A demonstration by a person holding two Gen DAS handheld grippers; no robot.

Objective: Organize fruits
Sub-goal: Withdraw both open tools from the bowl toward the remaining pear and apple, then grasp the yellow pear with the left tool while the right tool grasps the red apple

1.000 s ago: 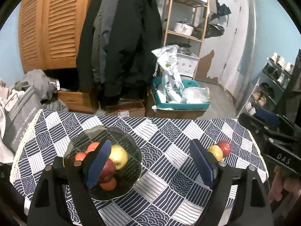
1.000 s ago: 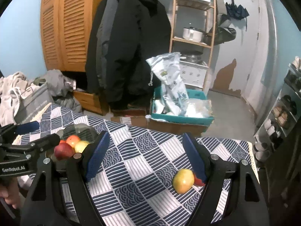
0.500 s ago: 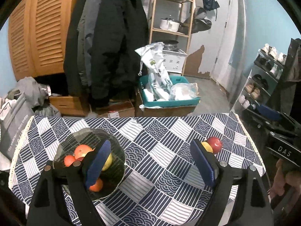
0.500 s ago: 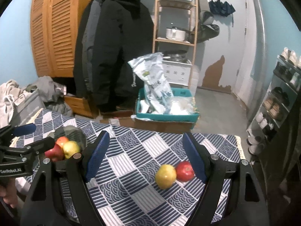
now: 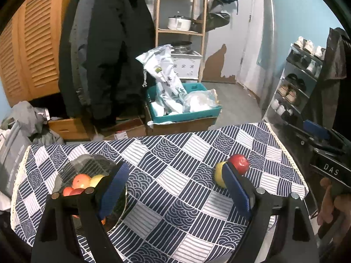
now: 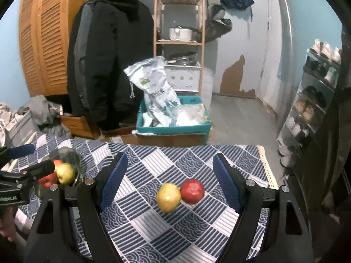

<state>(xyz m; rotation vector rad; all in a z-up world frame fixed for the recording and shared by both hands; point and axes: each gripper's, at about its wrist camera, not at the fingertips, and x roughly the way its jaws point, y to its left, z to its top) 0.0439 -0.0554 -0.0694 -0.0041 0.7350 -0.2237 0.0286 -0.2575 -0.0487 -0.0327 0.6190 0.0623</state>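
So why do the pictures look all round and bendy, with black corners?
Both wrist views use a fisheye lens. In the left wrist view the tablecloth edge curves and the corners go black. In the right wrist view the wooden shelf leans and bows, while the yellow apple and red apple in the middle stay fairly sharp, each with a small bright glare spot.

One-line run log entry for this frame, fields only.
left claw: open, empty | right claw: open, empty | yellow apple, red apple: touching, on tablecloth | glass bowl: holds fruit
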